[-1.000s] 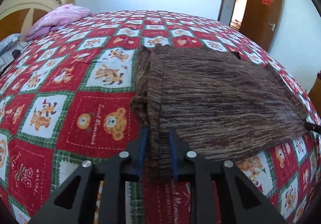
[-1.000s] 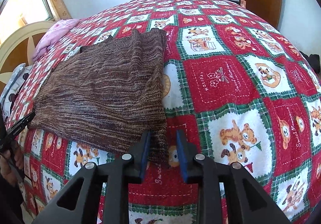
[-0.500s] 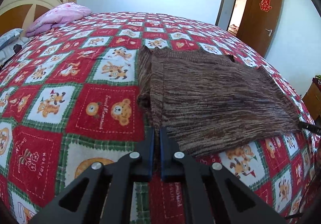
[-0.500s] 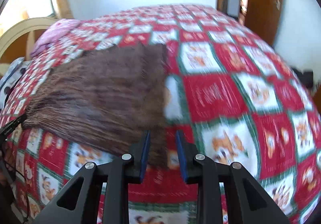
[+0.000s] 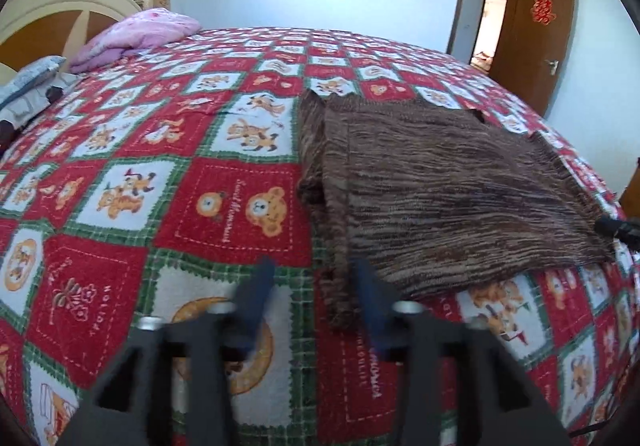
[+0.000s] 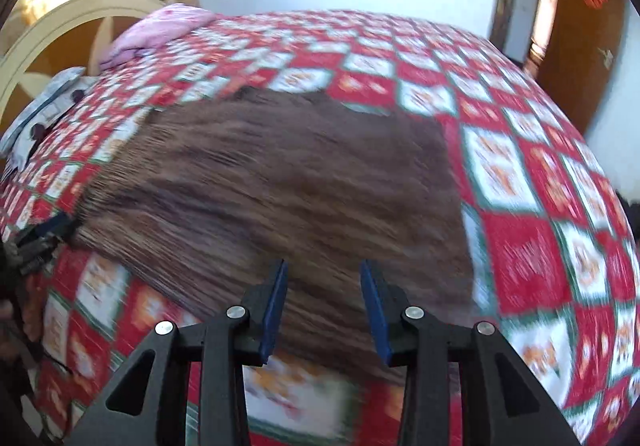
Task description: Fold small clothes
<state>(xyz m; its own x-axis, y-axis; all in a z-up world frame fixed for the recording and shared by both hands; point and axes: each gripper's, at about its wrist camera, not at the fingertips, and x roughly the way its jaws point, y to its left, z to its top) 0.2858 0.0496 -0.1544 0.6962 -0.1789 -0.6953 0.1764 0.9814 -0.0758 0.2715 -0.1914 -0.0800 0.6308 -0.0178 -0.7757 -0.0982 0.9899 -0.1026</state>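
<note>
A brown striped knitted garment (image 5: 460,186) lies flat on the patchwork bedspread (image 5: 120,150), its left side folded over in a thick band. My left gripper (image 5: 314,298) is at the garment's near left corner. Its jaws are opening, and the corner strip lies loose between the fingers, close to the right one. In the blurred right wrist view my right gripper (image 6: 324,298) hovers over the garment (image 6: 280,182) near its front edge. Its jaws are opening too, with fabric below and nothing pinched.
A pink quilt (image 5: 140,34) and a grey patterned pillow (image 5: 28,86) lie by the wooden headboard (image 5: 60,14) at the far left. An open brown door (image 5: 552,42) stands at the back right. The bedspread's near edge (image 6: 300,386) drops away just below the grippers.
The left gripper shut on the garment's near left corner, then opened and let it go. The right gripper slid left from the right front corner along the front edge and widened.
</note>
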